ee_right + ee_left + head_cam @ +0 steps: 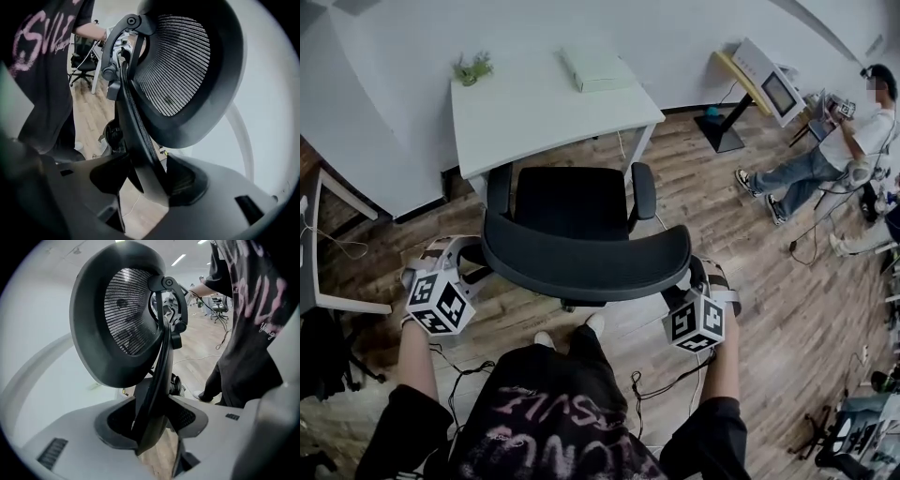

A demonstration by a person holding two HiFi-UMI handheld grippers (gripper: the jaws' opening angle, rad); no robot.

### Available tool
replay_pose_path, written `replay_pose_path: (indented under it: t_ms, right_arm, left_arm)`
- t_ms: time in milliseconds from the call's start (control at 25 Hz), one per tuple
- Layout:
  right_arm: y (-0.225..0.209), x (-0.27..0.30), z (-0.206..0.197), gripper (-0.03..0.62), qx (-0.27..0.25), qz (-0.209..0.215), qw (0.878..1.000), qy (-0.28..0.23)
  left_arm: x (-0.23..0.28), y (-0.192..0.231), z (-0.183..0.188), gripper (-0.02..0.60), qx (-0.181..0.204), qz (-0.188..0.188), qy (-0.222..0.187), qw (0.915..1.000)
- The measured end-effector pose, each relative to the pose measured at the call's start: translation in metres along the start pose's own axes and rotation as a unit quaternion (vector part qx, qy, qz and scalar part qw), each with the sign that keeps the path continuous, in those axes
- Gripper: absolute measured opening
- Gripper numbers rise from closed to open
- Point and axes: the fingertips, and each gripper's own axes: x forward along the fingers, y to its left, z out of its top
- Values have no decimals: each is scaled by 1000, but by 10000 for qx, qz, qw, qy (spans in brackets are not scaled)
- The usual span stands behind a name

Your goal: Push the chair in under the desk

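Standing at the chair's six o'clock, the person holds a gripper at each end of the black backrest (586, 261). The left gripper (476, 251) bites the rim at about eight o'clock of the chair (572, 199), and the right gripper (686, 279) bites it at about four o'clock. In the left gripper view the jaws are closed on the backrest's dark edge, which stands upright between the grey pads and fills the gap (the mesh panel looms above it, towards twelve o'clock). The right gripper view shows the same on the other side, with its jaws clamped on the opposite edge of the rim.

The chair faces the white desk (534, 117) at its twelve o'clock. In the head view the front of the seat reaches the desk's near edge, while most of the chair stands out on the wooden floor (750, 281). On the desk a small green plant (473, 68) sits at eleven o'clock and a flat white box (595, 67) at one o'clock, well apart.
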Motion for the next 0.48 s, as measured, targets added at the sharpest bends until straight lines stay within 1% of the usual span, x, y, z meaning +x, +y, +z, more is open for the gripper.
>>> replay_pose_path:
  t_ms: [280,480]
  right_arm:
    - [-41,35,-7,250,-159,109,9997,-146]
    - [-71,60,-10,250,-294,150,9990,-290]
  left_arm:
    - [26,32,6,222,-218,103,153,9996]
    - [42,53,10,222,-381,255,281,9986]
